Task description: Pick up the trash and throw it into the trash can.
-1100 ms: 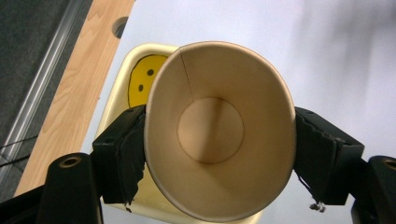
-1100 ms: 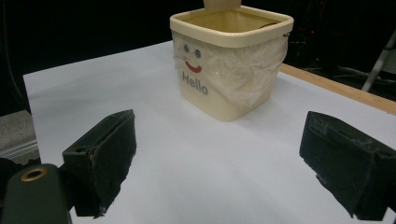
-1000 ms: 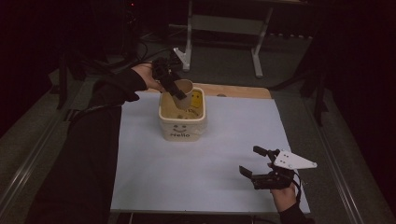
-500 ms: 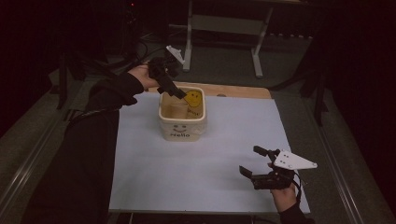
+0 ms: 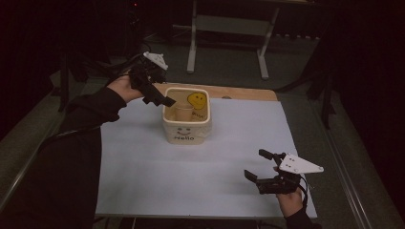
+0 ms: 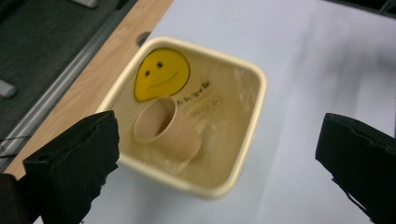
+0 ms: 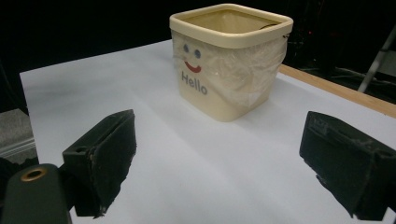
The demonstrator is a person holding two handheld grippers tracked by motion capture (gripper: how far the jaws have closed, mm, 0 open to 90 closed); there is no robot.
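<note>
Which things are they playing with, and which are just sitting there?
In use:
- cream square plastic tub marked Hello
- small tan cup inside the tub
- left gripper, open beside the tub

Just there:
- right gripper, open, idle
- grey metal stand behind the table

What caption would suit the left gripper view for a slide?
Open left tool above a cream square tub holding a tilted tan paper cup and a yellow smiley disc.
</note>
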